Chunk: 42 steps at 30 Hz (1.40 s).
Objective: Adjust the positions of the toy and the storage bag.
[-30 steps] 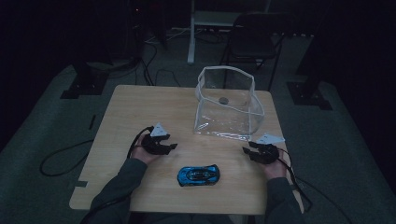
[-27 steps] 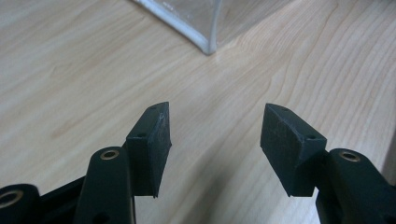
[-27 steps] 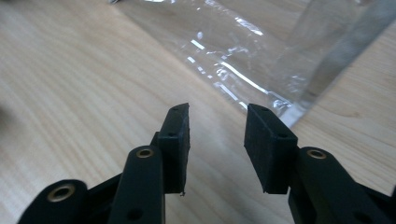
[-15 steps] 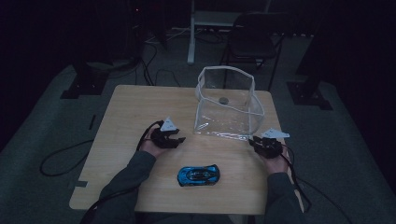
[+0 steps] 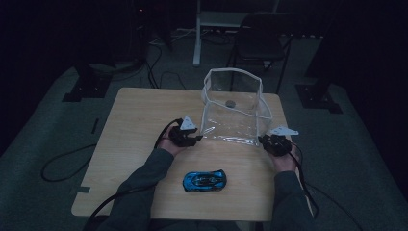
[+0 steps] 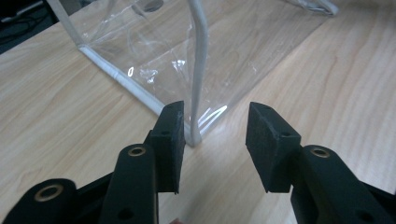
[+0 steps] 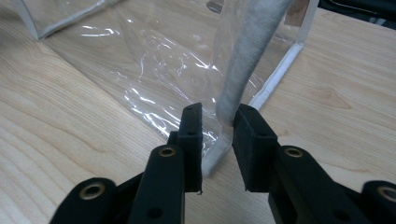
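Observation:
A clear plastic bag (image 5: 231,115) with white trim stands open on the wooden table (image 5: 134,120), a small dark thing (image 5: 230,103) inside it. My left gripper (image 5: 196,138) is at its near left corner. In the left gripper view the jaws (image 6: 215,135) have just been closing and still stand apart around the white corner seam (image 6: 196,70), which lies against the left pad. My right gripper (image 5: 266,140) is at the near right corner. Its jaws (image 7: 218,140) have just been closing narrowly around the white corner strip (image 7: 247,51), with a gap left. A blue toy car (image 5: 204,181) lies near the front edge.
A dark chair (image 5: 262,43) and stand legs are on the floor behind the table. Cables (image 5: 62,163) run over the floor at the left. The person's sleeves come in on both sides of the car.
Both grippers have moved forward to the bag's near corners, the left one also rightward. The car and the bag have stayed where they were.

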{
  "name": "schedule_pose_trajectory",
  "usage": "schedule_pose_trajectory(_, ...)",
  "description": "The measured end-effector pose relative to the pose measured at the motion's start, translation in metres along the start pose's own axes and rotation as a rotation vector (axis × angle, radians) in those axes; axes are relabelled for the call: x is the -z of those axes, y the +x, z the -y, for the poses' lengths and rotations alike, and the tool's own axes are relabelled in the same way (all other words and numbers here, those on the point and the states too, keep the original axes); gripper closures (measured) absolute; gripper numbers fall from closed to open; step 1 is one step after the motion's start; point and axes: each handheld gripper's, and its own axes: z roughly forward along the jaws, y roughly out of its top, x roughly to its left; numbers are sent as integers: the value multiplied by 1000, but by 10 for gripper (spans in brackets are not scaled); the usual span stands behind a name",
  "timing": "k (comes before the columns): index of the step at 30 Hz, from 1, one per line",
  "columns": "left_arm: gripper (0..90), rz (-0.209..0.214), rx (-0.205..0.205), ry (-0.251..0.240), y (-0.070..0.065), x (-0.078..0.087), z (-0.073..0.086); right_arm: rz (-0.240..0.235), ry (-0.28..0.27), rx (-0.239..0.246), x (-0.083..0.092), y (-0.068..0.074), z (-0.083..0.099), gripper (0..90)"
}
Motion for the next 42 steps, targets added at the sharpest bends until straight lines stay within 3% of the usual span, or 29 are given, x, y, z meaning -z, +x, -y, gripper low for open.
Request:
schedule_pose_trajectory(4, 619, -15, 4, -4, -2, -10, -9, -14, 1, -17, -1, -5, -1, 779)
schedule_pose_trajectory(9, 689, -36, -8, 3, -4, -16, -14, -23, 21, -16, -5, -8, -1, 742)
schedule_pose_trajectory(12, 744, -49, 6, 2, -3, -17, -14, -24, 32, -15, -8, -7, 0, 756)
schedule_pose_trajectory(20, 856, -70, 15, 9, 1, -18, -13, -55, 16, 6, 2, -6, -4, 864)
schedule_pose_trajectory(36, 882, -86, -4, 11, 2, -15, -11, -76, 10, 8, 4, -3, -3, 877)
schedule_pose_trajectory(42, 882, -94, -13, 8, 2, -7, -8, -90, 6, 16, 1, 1, -2, 878)
